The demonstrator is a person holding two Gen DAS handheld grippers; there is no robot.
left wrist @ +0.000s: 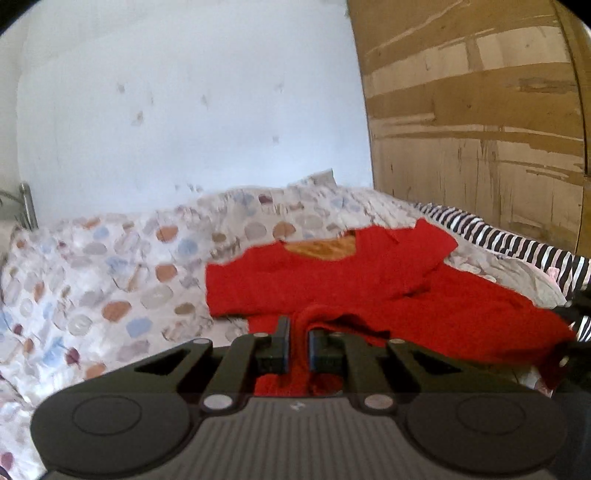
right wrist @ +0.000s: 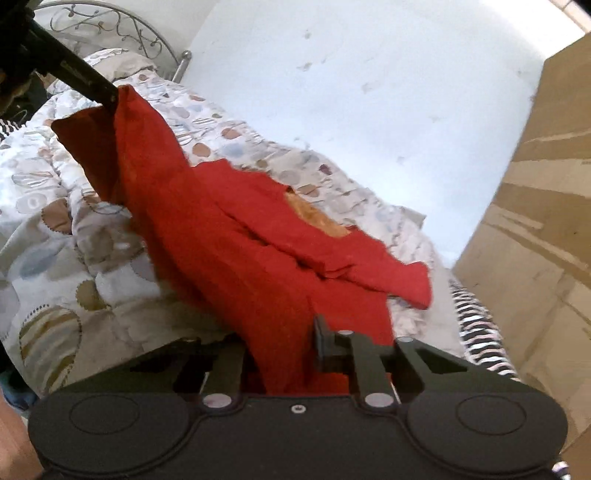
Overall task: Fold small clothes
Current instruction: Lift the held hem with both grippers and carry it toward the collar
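Note:
A small red top [left wrist: 332, 280] with an orange lining at the neck lies partly spread on the patterned quilt [left wrist: 92, 280]. My left gripper [left wrist: 298, 334] is shut on a bunched fold of its near edge. In the right wrist view that same gripper [right wrist: 110, 96] comes in from the upper left and lifts one corner of the red top [right wrist: 221, 229] off the bed. My right gripper [right wrist: 291, 347] is shut on the garment's near hem. Only one of its fingers [right wrist: 320, 343] shows, as red cloth covers the other. The fabric hangs stretched between the two grippers.
A black-and-white striped cloth [left wrist: 517, 240] lies to the right of the top, also seen as the striped cloth [right wrist: 476, 332]. A tall cardboard box [left wrist: 480, 110] stands at the right. A white wall [left wrist: 184, 110] runs behind the bed, and a metal headboard [right wrist: 110, 22] is at the far end.

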